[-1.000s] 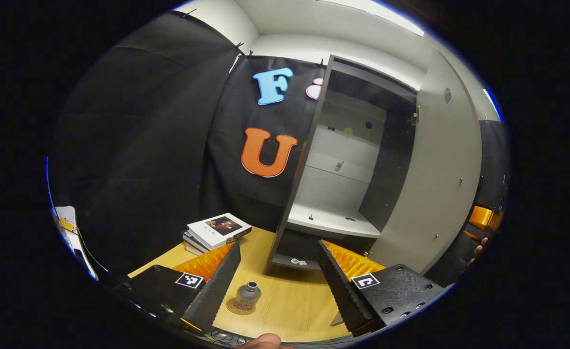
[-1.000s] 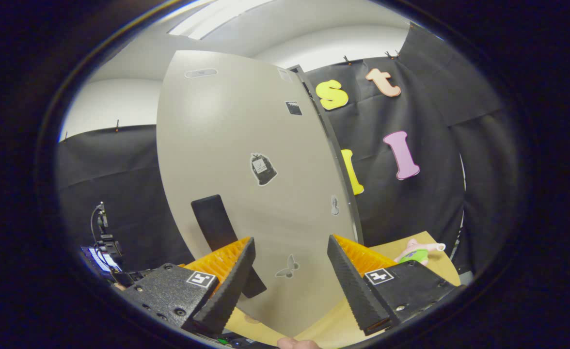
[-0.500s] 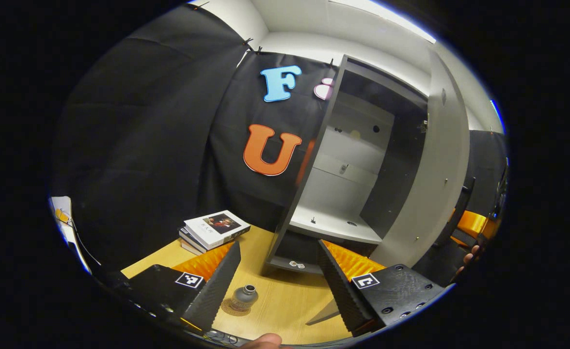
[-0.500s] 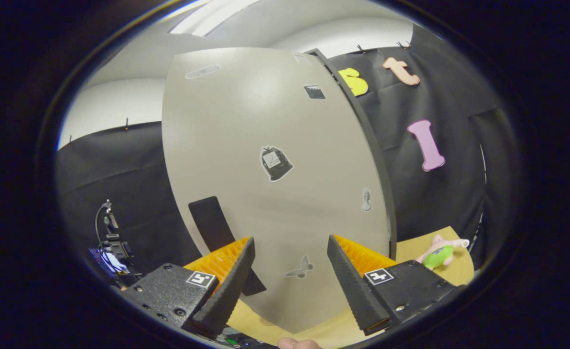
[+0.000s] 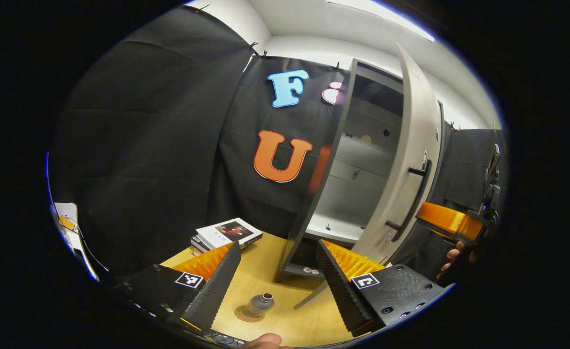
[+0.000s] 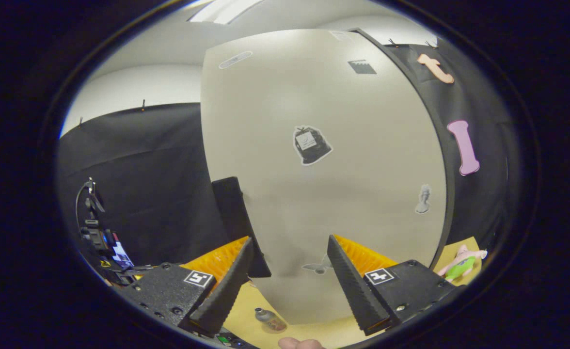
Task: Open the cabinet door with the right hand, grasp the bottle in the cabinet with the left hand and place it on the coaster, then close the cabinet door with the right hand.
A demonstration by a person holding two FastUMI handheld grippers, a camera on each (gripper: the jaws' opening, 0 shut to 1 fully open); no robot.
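Note:
The small grey bottle (image 5: pixel 261 301) stands upright on the round coaster (image 5: pixel 246 314) on the wooden table, just ahead of my left gripper (image 5: pixel 278 244), which is open and holds nothing. Behind it, the cabinet (image 5: pixel 314 194) has its pale door (image 5: pixel 411 160) partly swung in, with the inner shelf (image 5: pixel 333 230) still showing. My right gripper (image 6: pixel 290 239) is open and close against the door's outer face (image 6: pixel 324 169), beside the dark handle (image 6: pixel 236 218). Low in the right gripper view, the bottle (image 6: pixel 270 319) shows again. The right gripper (image 5: pixel 447 220) and the hand holding it also appear by the handle.
A stack of books (image 5: pixel 227 232) lies on the table (image 5: pixel 290 320) left of the cabinet. A plush toy (image 6: pixel 459 264) lies on the table right of the door. Cables and a small device (image 6: pixel 101 237) hang at the left. Black cloth walls close in the booth.
The cabinet door has swung a good way toward shut, with my right gripper following its outer face. The bottle stays on the coaster, and my left gripper has only shifted a little.

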